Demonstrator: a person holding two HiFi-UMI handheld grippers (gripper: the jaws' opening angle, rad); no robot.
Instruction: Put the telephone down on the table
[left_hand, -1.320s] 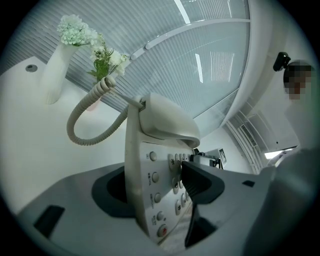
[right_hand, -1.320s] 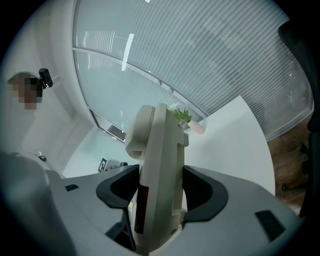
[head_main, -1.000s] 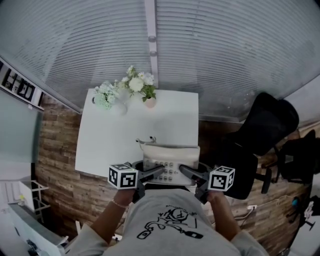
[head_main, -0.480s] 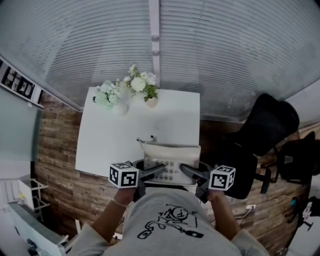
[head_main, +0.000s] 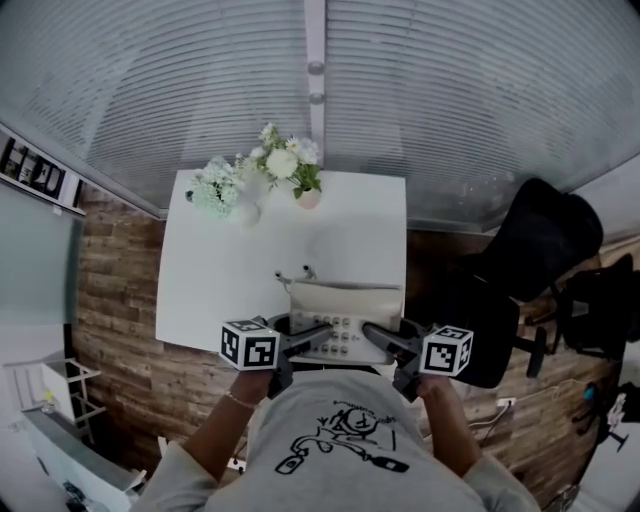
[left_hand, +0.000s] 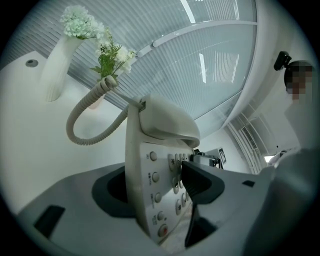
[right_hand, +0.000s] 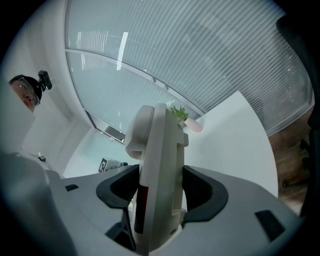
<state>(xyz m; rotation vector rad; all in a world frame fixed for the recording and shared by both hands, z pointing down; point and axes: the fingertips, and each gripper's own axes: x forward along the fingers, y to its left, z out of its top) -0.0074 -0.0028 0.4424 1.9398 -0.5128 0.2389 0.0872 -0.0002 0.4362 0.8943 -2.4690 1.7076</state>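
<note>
Gripping the telephone (head_main: 345, 302) between them, left claw (head_main: 308, 337) and right claw (head_main: 383, 337) each clamp one side.

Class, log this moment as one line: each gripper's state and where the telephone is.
left gripper: shut on telephone | right gripper: shut on telephone | telephone: over near edge of table, contact unclear
</note>
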